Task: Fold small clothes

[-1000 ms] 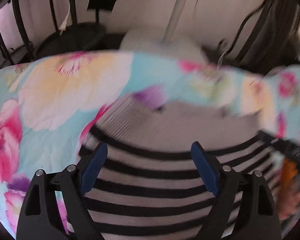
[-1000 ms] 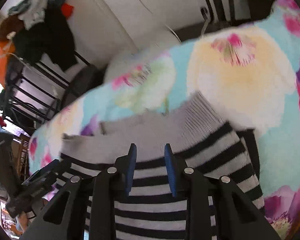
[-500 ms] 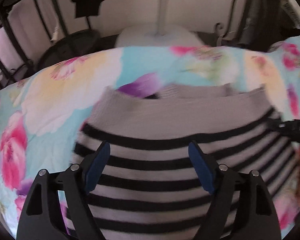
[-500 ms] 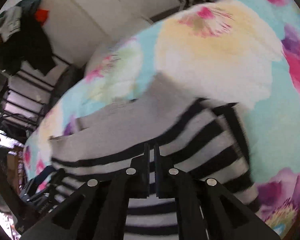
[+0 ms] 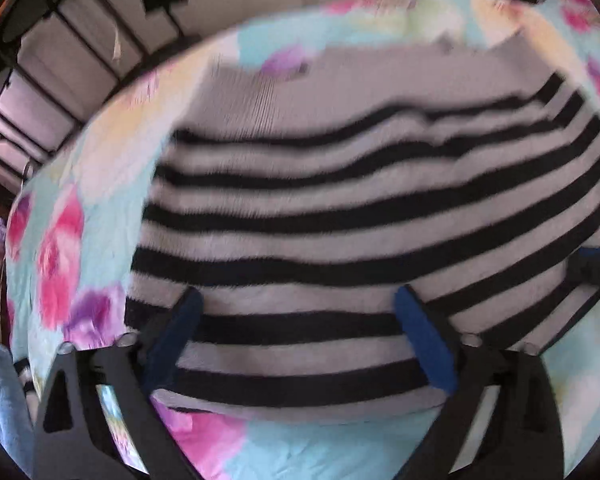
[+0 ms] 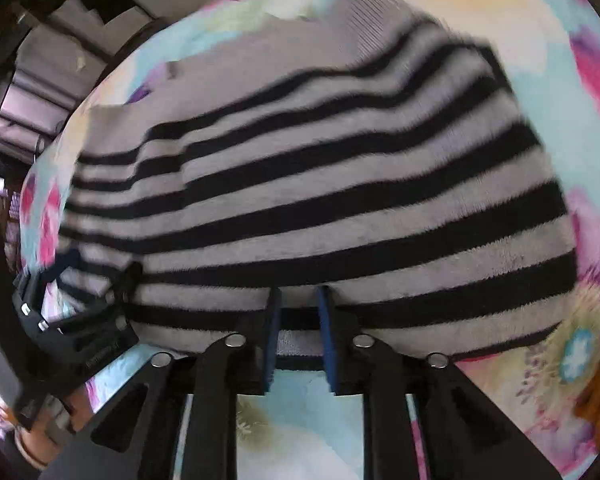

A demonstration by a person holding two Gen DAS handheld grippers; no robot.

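Flowery sheet (image 5: 308, 452) lies under a striped sweater (image 5: 340, 216), folded once already. Left gripper (image 5: 300, 320) fingers are wide apart; right gripper (image 6: 298, 320) fingers are a little apart at its edge. More folding seems left.

Both views: even, soft daylight, no hard shadows or glare. Motion blur smears the black-and-grey striped knit sweater (image 5: 340, 208) and the floral turquoise fabric sheet (image 6: 572, 92). Strong fisheye bowing; dark vignette in the corners. Background dim, out of focus.
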